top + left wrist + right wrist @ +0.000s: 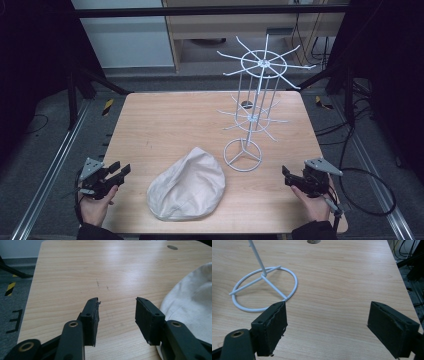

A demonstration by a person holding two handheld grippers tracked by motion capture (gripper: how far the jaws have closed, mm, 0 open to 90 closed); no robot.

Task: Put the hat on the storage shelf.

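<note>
So both grippers were parked at the near edge of the table (165, 117), jaws spread apart and holding nothing. The left gripper (120, 170) sat near the left corner with the cream cap (187, 185) lying just to its right, flat on the wood at the near middle. The right gripper (286, 176) was over on the near right, and the white wire rack (252, 107) stood a bit left of it and farther back, its ring base just beside the cap's far edge.

My guess is the cap was headed for one of those prongs. Biggest worry for me: that rack looked light and top-heavy, so snagging soft fabric on a spoke could tip it. The floppy cap could also slip from a one-sided pinch, or the right gripper might clip the ring base reaching in.
</note>
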